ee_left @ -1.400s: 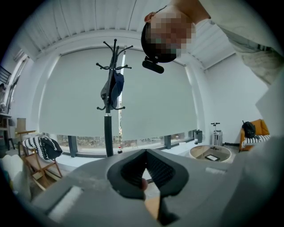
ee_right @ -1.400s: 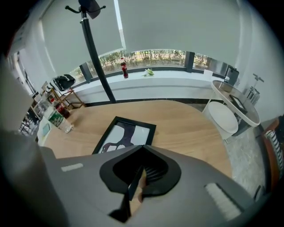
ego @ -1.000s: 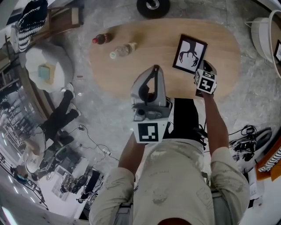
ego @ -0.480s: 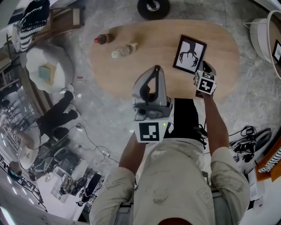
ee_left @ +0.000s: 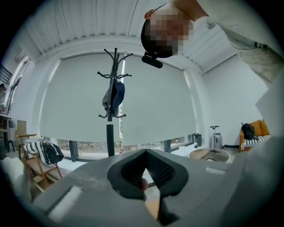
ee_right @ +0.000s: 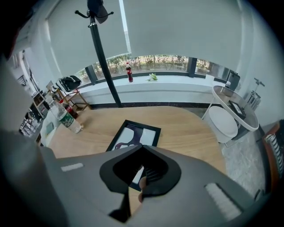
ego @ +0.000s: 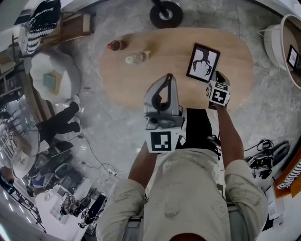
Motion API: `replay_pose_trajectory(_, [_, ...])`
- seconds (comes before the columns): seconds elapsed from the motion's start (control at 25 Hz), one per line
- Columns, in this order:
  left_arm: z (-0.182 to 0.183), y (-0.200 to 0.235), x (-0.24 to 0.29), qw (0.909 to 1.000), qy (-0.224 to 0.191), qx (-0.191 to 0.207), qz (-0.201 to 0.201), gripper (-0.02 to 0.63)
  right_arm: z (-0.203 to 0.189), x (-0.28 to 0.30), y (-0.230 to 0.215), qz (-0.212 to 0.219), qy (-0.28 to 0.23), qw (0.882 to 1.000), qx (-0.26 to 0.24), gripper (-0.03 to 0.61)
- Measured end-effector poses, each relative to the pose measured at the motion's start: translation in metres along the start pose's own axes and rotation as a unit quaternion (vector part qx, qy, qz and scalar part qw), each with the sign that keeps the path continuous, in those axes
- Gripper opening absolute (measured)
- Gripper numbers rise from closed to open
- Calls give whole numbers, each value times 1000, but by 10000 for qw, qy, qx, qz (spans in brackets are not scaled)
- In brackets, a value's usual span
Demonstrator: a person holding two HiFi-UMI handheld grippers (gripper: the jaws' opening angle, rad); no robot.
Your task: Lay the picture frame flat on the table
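Observation:
The black picture frame (ego: 203,63) with a dark branching print lies flat on the oval wooden table (ego: 136,84), towards its right end. In the right gripper view the picture frame (ee_right: 133,132) lies just beyond the jaws. My right gripper (ego: 217,77) hovers over the frame's near right corner with its jaws shut and nothing between them; its closed tips (ee_right: 142,147) meet above the frame's near edge. My left gripper (ego: 163,81) is held up in front of the person's body, off the table's near edge. It is shut and empty, and its tips (ee_left: 145,151) point out at the window.
A clear plastic bottle (ego: 138,57) and a dark red-capped bottle (ego: 115,45) lie at the table's far left. A coat stand base (ego: 166,13) sits beyond the table. A white round side table (ego: 282,42) stands right, a white armchair (ego: 51,77) left.
Only the head camera has shifted a little, so everything sits slightly lower in view. Both grippers and the frame keep their places relative to each other.

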State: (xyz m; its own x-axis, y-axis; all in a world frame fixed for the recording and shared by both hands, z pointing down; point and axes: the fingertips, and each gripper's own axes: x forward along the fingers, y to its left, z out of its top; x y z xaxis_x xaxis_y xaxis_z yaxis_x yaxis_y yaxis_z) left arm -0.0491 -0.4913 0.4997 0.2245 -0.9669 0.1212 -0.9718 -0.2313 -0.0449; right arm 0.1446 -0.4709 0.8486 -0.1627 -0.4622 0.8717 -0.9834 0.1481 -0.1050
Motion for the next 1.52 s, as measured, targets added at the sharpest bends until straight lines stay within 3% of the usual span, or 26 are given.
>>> replay_pose_trajectory(0.8, [31,23,-88,9996,-185,-36,225,5,-9,-97,42,-12,-456,9989,-110,2])
replay_pose_trajectory(1.0, [35,31,-115,9995,-84,42,299,5,-4,-131,63,62,-766,9969,-188,2])
replay_pose_trajectory(1.52, [62,36,-171,9992,-363,42,176,5,20,-229,85,73,-1618,9867,-117,2])
